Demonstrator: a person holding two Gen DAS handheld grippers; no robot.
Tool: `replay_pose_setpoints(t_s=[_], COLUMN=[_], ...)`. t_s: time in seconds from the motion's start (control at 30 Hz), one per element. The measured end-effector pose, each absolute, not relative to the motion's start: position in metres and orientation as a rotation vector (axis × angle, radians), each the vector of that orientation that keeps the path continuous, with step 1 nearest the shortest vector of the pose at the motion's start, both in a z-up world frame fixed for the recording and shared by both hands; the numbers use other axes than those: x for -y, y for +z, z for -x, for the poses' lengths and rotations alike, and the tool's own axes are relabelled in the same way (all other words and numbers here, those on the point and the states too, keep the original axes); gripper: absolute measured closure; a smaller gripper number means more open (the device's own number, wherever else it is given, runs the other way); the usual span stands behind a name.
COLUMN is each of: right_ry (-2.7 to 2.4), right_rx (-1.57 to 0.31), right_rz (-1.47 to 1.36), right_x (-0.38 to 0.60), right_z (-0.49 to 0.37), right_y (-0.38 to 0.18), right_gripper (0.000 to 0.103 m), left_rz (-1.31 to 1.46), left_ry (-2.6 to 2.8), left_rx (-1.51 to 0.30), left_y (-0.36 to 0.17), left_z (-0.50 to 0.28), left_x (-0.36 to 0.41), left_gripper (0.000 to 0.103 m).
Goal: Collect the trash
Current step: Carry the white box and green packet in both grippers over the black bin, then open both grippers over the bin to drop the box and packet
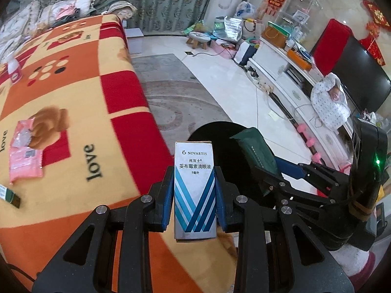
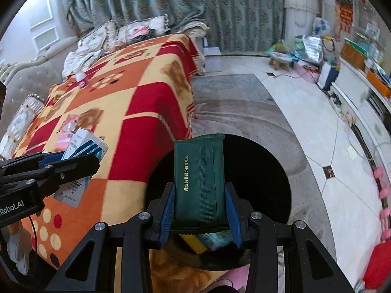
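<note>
A: Right, both grippers angled down, side by side at the sofa edge. Left gripper point(image 1: 194, 190) has its jaws narrow, clamped on the eye-drop carton point(image 1: 195, 190), held upright. Right gripper point(image 2: 200, 210) pinches the green packet point(image 2: 199, 183) by its sides.

B: What's under them?

A: Black round bin point(image 2: 264, 175) on the floor, just past the blanket point(image 1: 73, 92) edge. Packet sits over its opening; carton over its near rim. Something yellow and teal shows inside, below the packet.

B: Anything left on the blanket?

A: Pink wrapper point(image 1: 24, 149), small dark green piece point(image 1: 11, 195) at the left edge, white bottle point(image 1: 13, 69) farther back.

B: Text?

A: Carton reads "NOVARTIS", Chinese lines below; its side shows "5 ml". Packet has yellow Chinese print. Blanket says "love".
</note>
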State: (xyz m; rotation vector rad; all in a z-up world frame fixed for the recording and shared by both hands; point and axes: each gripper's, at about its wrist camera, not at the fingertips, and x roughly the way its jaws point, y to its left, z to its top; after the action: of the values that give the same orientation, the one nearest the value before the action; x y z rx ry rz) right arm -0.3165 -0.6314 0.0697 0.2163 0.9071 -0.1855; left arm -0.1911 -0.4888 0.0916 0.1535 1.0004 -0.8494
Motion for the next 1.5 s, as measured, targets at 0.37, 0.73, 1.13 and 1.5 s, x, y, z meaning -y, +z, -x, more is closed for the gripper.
replay_pose_setpoints(t_s=[0.37, 0.73, 1.13, 1.5], right_ry=[-0.21, -0.207, -0.204, -0.208], right_rx=[-0.924, -0.932, -0.945, -0.96], right_rz=[-0.252, -0.259, -0.261, -0.274], right_x=[0.648, 0.651, 0.651, 0.657], right_z=[0.324, 0.326, 0.324, 0.322], right_y=[0.058, 0.053, 0.049, 0.044], right_gripper=[0.065, 0.065, 0.065, 0.065], left_rz=[-0.177, -0.177, -0.172, -0.141], left_ry=[-0.859, -0.855, -0.862, -0.87], left_rx=[-1.019, -1.026, -1.04, -1.066], left_y=[0.079, 0.075, 0.069, 0.064], left_z=[0.193, 0.191, 0.193, 0.191], left_x=[0.509, 0.511, 0.515, 0.52], left_gripper=[0.076, 0.076, 0.076, 0.075])
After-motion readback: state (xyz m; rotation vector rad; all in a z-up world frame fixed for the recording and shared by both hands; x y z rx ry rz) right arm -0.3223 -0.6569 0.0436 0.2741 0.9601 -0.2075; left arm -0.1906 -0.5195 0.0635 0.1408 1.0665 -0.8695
